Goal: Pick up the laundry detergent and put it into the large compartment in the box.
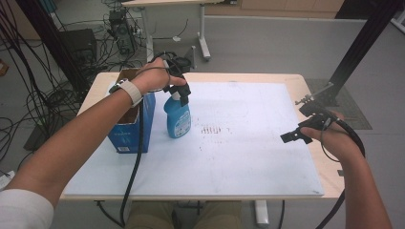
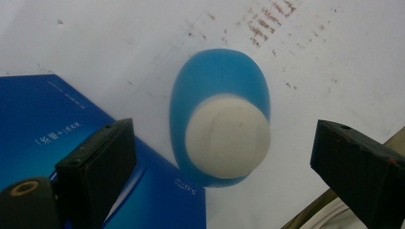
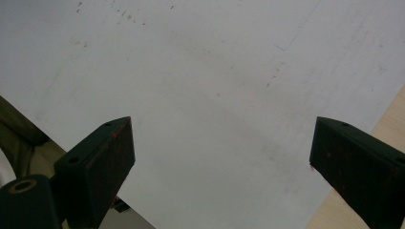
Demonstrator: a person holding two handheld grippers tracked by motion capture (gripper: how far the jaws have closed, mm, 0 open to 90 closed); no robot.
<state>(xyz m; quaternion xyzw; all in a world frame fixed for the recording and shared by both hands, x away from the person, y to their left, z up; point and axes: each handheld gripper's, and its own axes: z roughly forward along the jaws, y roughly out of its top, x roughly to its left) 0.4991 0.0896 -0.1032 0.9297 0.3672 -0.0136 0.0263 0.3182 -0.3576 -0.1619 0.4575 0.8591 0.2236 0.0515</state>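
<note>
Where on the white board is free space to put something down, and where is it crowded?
The white board is bare from the blue spray bottle across to the right gripper, apart from faint brown marks, and along its near edge. The far left corner is crowded: the blue box and the bottle stand side by side under the open left gripper.

Looking straight down between the two black jaws of the left hand-held gripper (image 2: 222,157), which stand wide apart. Between them, touching neither, is a blue bottle (image 2: 217,81) with a white cap (image 2: 227,136), seen from above. A blue box (image 2: 47,119) lies beside it on the white bench (image 2: 95,43), which carries brown specks
</note>
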